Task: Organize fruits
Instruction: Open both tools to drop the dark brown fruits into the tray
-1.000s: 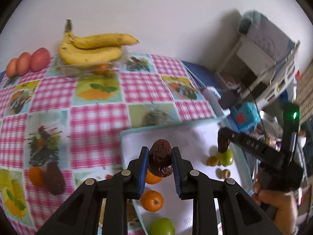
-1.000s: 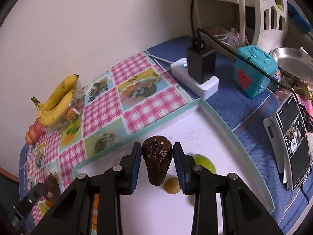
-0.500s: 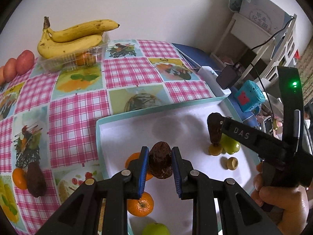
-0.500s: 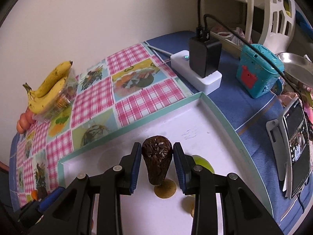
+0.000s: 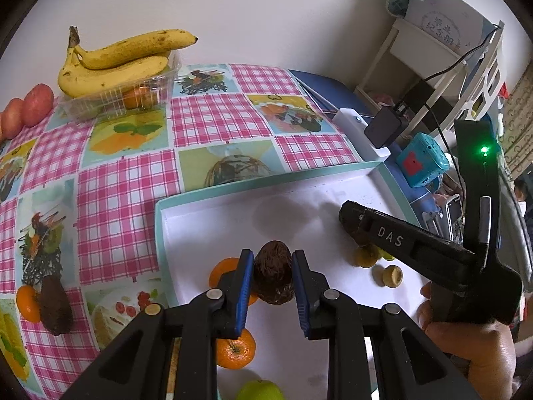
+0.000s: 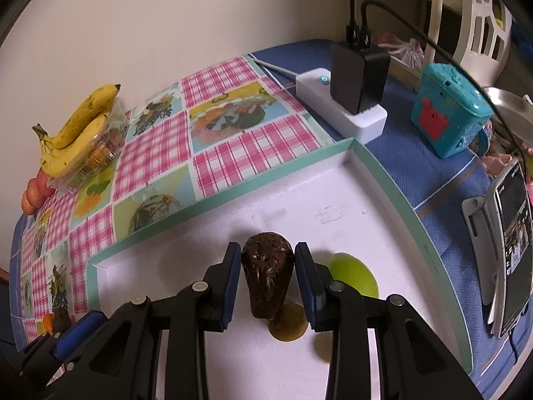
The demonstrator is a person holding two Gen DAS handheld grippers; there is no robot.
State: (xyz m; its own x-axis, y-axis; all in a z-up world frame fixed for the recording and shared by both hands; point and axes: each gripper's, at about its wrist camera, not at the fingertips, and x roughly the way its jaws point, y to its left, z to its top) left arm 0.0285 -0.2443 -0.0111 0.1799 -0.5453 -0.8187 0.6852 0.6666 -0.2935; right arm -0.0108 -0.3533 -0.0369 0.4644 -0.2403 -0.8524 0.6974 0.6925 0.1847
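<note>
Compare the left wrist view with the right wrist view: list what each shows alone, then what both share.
Left wrist only: two oranges in the tray, a green fruit at the bottom edge, and the right gripper.

Right wrist only: a phone on a stand and a metal bowl.

Both: bananas, the tray, the teal box, and a brown fruit in each gripper.

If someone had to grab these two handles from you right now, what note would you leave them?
Left tool: shut on a brown fruit, over the tray.
Right tool: shut on another brown fruit, also over the tray.
In the tray: two oranges, green fruits, small yellowish ones.
Left on the cloth: a brown fruit with an orange, bananas on a clear box, apples.
Next, likely: set both brown fruits down, then fetch the rest.
</note>
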